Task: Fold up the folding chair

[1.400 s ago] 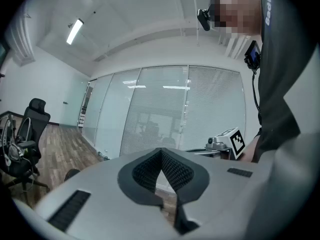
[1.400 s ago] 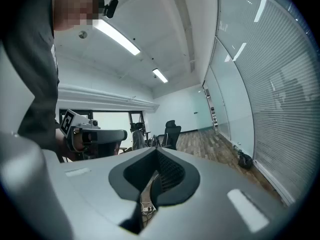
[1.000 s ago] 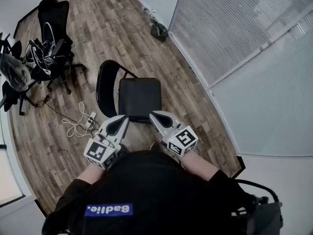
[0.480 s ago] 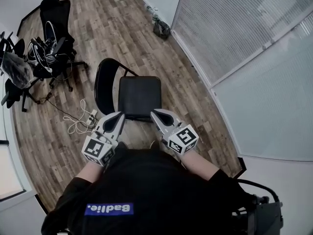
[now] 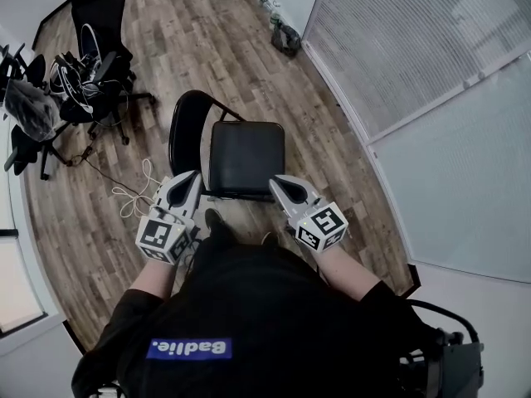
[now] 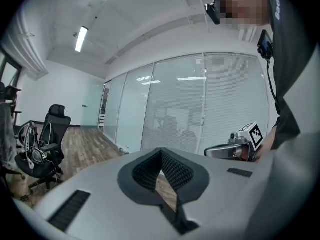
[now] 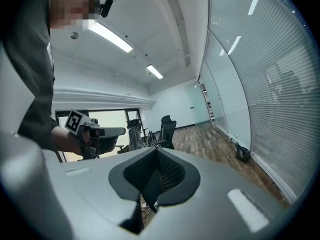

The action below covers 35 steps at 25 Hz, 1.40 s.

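Wood floor (image 5: 207, 40) of an office, with the folding chair (image 5: 246, 156) standing open in the middle
Left of the chair are office chairs (image 5: 95, 65) and cables (image 5: 133, 199); the left gripper (image 5: 192, 177), jaws pressed together and empty, is just beside its near left corner, the right gripper (image 5: 279, 182), likewise closed on nothing, by its near right corner; a glass wall (image 5: 415, 56) runs to its right

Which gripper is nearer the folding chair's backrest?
Left. The left gripper is beside the backrest; the right gripper is at the seat's opposite corner.
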Available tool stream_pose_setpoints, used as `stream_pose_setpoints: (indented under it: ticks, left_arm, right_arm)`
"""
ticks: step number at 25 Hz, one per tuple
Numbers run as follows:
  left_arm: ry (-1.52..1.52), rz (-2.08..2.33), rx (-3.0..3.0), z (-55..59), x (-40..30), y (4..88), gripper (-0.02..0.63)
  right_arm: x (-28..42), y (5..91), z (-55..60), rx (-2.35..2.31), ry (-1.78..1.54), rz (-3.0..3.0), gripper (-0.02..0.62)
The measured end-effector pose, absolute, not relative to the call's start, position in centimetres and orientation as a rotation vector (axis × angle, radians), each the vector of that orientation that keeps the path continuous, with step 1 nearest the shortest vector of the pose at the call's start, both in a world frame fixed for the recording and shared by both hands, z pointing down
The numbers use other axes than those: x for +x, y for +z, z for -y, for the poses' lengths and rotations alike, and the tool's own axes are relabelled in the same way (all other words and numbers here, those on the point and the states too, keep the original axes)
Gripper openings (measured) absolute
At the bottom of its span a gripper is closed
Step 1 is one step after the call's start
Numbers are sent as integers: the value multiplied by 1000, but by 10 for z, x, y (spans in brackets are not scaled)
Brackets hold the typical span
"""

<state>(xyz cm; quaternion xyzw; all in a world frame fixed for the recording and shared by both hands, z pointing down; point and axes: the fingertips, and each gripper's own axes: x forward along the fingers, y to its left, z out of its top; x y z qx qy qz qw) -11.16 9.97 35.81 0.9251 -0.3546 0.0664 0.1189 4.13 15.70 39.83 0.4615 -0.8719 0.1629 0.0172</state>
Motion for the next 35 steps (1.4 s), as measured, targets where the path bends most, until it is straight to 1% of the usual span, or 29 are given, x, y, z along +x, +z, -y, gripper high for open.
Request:
stream_pose_setpoints:
  ticks: [3,9,18,25,35]
  left_arm:
    - [212,1010,2702,-68,-129,368,5]
    - [140,926,2677,-10,-153,374,5]
    - [230,866,2703,46,-165,403,5]
    - [321,964,2624,67,-155,429,5]
    - [550,1149,2455,91,-180,482,6]
  right_arm:
    - [29,401,-131,1468,526,2672,2]
    - [4,403,-74,1549,525,2615,2]
    - [-13,416,-14,1585,524,2575,2]
    - [14,448,-2,1579,598,2546,2]
    - [55,496,0,1489,697,2492,6]
